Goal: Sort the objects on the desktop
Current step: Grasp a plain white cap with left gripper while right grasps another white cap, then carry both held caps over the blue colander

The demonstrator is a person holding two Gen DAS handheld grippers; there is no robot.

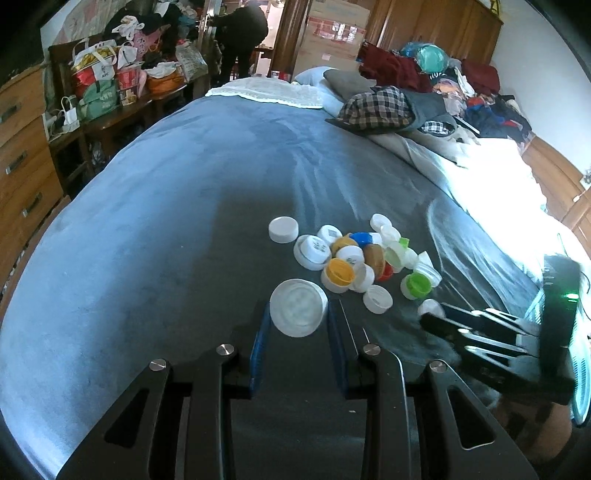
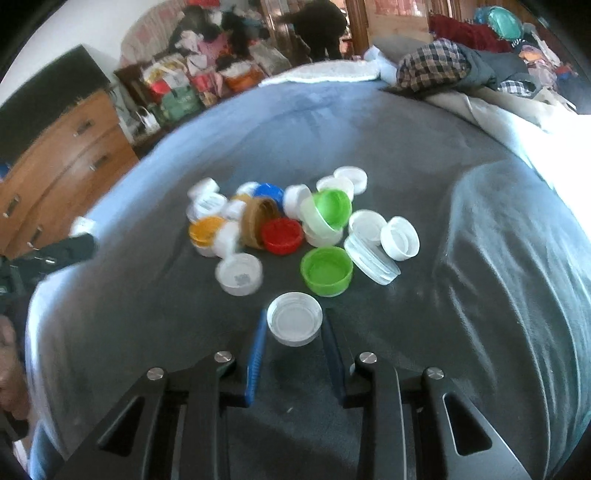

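Item: wide white plastic lid (image 1: 298, 312), ridged, hollow side up; clamped between blue pads of left gripper (image 1: 298, 325), just short of the pile, above grey-blue velvety bedspread (image 1: 155, 221).

Item: smaller white plastic cap (image 2: 294, 323), hollow side up; gripped between blue pads of right gripper (image 2: 294, 332), nearest edge of the pile. Whether lifted clear of the cloth: not determinable.

Main lot: heap of loose plastic bottle caps (image 2: 288, 225), mixed, mid-bedspread. Includes bright green cap (image 2: 326, 271) open side up, second green cap (image 2: 332, 208) tipped on edge, red cap (image 2: 282, 235), brown ribbed cap (image 2: 258, 221) on its side, yellow-orange cap (image 2: 205, 229), blue cap (image 2: 269, 191), clear ridged lid (image 2: 371, 263) lying slanted, numerous white caps. One white flat-topped cap (image 1: 283, 229) just apart on the far left of the heap.

Progress, judged: early. No sorted groups by colour or size evident anywhere; nearly all caps touching or overlapping. Two pieces in hand, whole heap left to separate. No tray or bin visible as destination.

Markings: printed dark marks on several white caps, e.g. (image 1: 312, 252), too small to read. "KFC" on a white bag (image 1: 99, 66) among stacked bags on wooden furniture beyond the bed. Nothing else legible.

Surroundings: wooden chest of drawers (image 1: 22, 147), checked fabric (image 1: 376, 109) among heaped clothes, person in dark clothing (image 1: 243, 33) at the doorway.
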